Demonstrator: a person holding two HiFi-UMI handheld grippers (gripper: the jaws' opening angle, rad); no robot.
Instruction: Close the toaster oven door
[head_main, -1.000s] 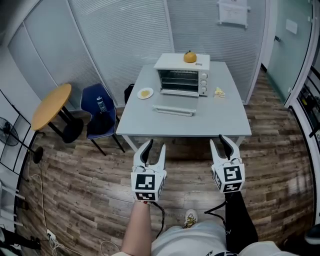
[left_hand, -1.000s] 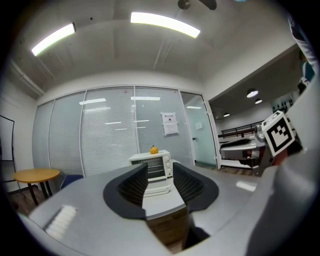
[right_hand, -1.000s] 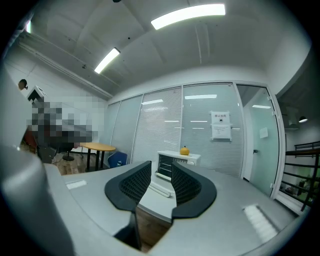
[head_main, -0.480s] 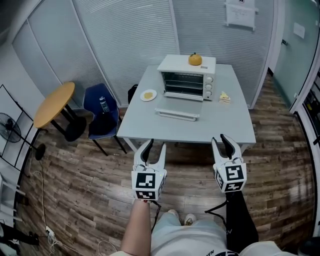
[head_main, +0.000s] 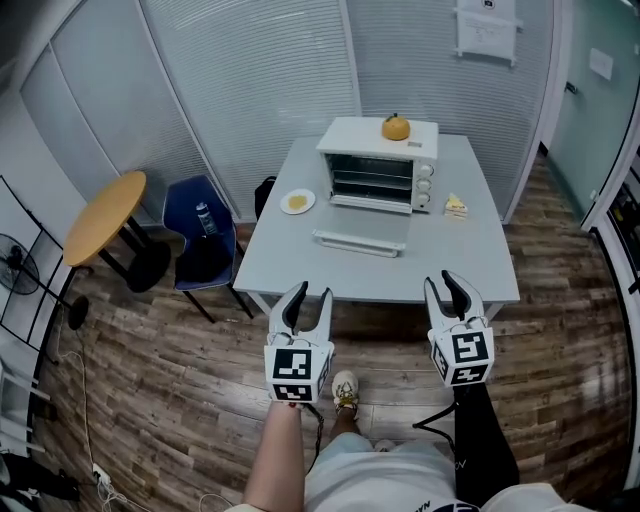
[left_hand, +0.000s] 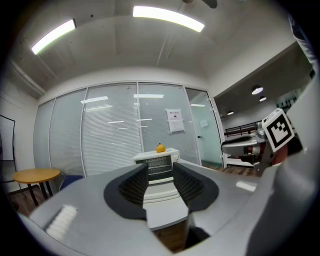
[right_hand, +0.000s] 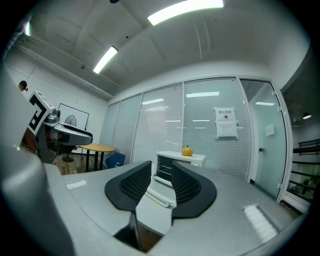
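Off to the left stands a round wooden table (head_main: 103, 215), and beside it a blue chair (head_main: 190, 205) with a bottle (head_main: 204, 217) upright on its seat. On the grey tabletop (head_main: 300, 270), a small plate (head_main: 296, 202) sits near the left edge holding something pale yellow. Just right of it, at the middle of the far edge, is the white oven (head_main: 378, 160). Its door (head_main: 362, 232) is dropped flat toward the near edge, and wire racks show in the cavity. An orange fruit (head_main: 396, 128) rests on the oven's top. A small yellow wedge (head_main: 456, 206) lies close by the oven's right side, toward the right edge. Short of the near edge, the left gripper (head_main: 311, 292) is held level, its jaws spread with nothing between them. The right gripper (head_main: 441, 281) is alongside it, equally spread and empty. Both point at the oven, well apart from the door.
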